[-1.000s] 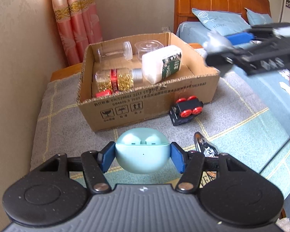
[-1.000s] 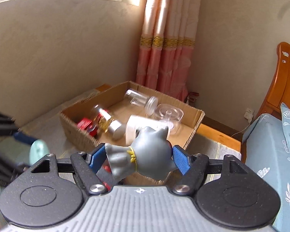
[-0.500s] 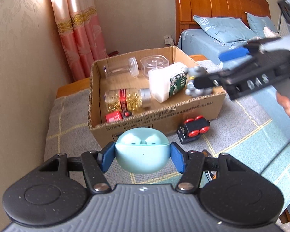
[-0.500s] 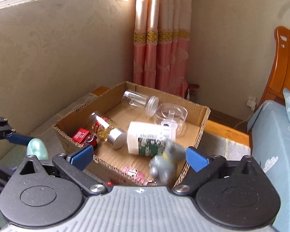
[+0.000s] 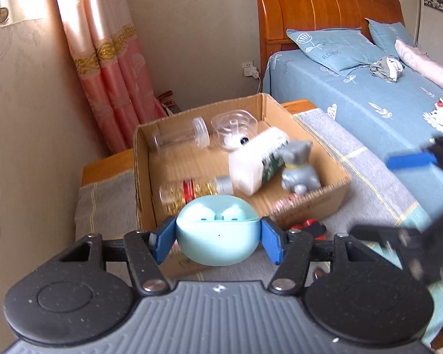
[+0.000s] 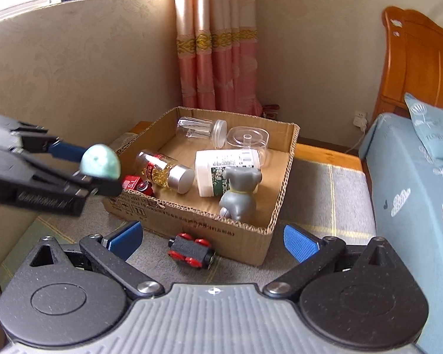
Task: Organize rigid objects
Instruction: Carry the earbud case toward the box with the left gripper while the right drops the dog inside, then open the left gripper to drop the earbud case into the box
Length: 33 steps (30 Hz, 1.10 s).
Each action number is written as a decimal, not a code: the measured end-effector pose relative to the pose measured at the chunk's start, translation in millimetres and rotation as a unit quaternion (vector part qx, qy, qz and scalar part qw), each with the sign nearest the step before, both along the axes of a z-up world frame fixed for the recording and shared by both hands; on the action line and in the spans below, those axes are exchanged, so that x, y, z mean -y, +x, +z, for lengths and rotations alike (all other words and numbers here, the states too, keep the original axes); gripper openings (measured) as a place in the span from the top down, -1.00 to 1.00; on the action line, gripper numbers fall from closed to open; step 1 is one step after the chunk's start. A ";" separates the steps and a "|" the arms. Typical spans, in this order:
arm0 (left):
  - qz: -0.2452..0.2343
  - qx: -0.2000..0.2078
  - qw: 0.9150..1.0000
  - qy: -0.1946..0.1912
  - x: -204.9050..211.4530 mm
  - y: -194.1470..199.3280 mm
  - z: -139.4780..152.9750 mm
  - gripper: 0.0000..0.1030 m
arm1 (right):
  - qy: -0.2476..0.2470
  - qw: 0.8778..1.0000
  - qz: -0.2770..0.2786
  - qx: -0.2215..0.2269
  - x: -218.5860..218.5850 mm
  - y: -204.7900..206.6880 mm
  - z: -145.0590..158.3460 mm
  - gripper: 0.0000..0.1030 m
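My left gripper (image 5: 218, 240) is shut on a mint-green earbud case (image 5: 217, 230), held in the air just before the near wall of the cardboard box (image 5: 316, 206). The case (image 6: 101, 162) also shows in the right wrist view, at the box's left corner. My right gripper (image 6: 212, 240) stands open and empty, back from the box's front wall (image 6: 192, 224). A grey animal figurine (image 6: 239, 196) sits upright inside the box at its near right corner, against a white bottle (image 6: 221, 166). A black toy car with red wheels (image 6: 192, 252) lies on the blanket outside the box.
The box also holds a gold-filled jar (image 6: 165, 171), a clear jar (image 6: 200, 129), a clear round container (image 6: 248, 141) and a small red item (image 6: 131, 183). The box rests on a grey checked blanket (image 6: 325, 194). A blue bed (image 5: 369, 103) lies to the right, a wall and pink curtain (image 6: 218, 44) behind.
The right gripper opened and let the grey figurine drop into the box, then drew back. The left gripper rose and came closer to the box with the earbud case.
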<state>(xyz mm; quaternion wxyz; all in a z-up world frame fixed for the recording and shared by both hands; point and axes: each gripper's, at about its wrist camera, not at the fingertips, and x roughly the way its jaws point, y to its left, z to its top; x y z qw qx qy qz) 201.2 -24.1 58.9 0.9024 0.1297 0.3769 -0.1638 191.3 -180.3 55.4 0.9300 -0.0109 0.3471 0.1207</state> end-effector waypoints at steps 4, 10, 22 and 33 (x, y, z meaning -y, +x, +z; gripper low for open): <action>0.000 -0.015 1.000 -0.003 4.4 32.4 4.6 -0.17 | 0.015 1.000 -0.012 0.001 -1.8 -12.5 -0.5 -1.00; 0.016 -0.034 0.999 0.010 14.6 87.1 -6.7 -0.17 | 0.000 1.000 -0.020 0.006 -2.4 -20.0 -0.6 -1.00; 0.056 -0.063 0.996 0.010 18.4 134.0 -42.8 -0.44 | 0.017 0.999 -0.048 -0.014 23.3 -19.1 -12.0 -1.00; 0.058 -0.014 0.998 -0.001 9.1 86.2 -5.1 -0.84 | 0.028 0.998 -0.051 -0.006 24.6 -31.9 -10.7 -1.00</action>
